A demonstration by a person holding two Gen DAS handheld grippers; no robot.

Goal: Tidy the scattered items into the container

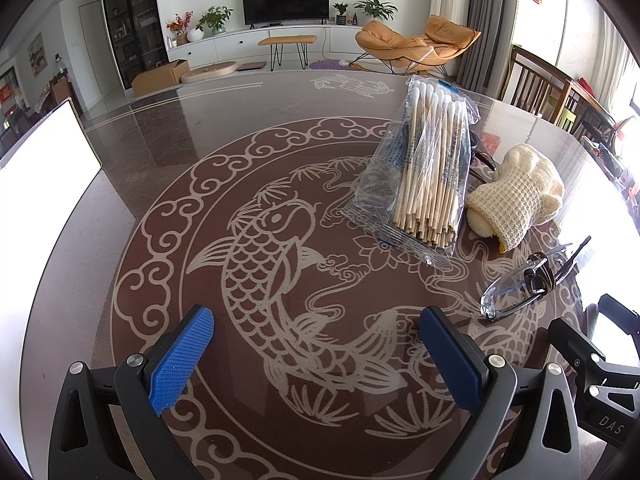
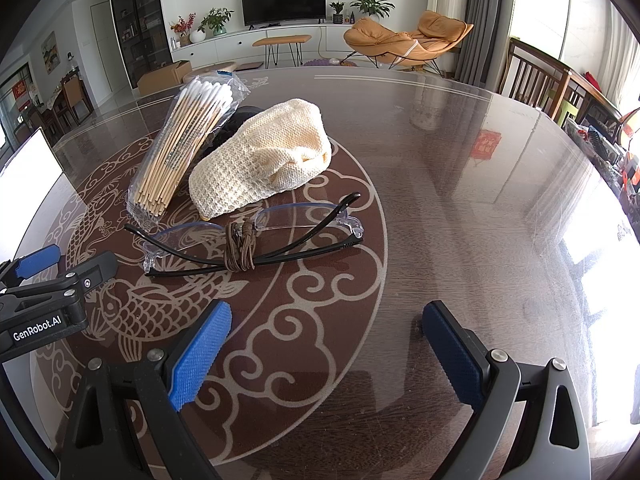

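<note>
Between the blue pads of the left gripper [image 1: 316,356] lies only bare table [image 1: 160,152]; its jaws stand wide apart and hold nothing, hovering over the carved fish pattern. Likewise the right gripper [image 2: 326,354] is spread wide and empty above the cloud pattern. Just ahead of the right gripper and to its left lie folded glasses [image 2: 256,236], a brown cord [image 2: 239,251] wound around the arms. Beyond them a cream knitted cloth [image 2: 260,164] rests beside a clear bag of cotton swabs [image 2: 184,148], the two touching. A white container [image 1: 44,164] shows at the table's far left edge, well apart from the items.
</note>
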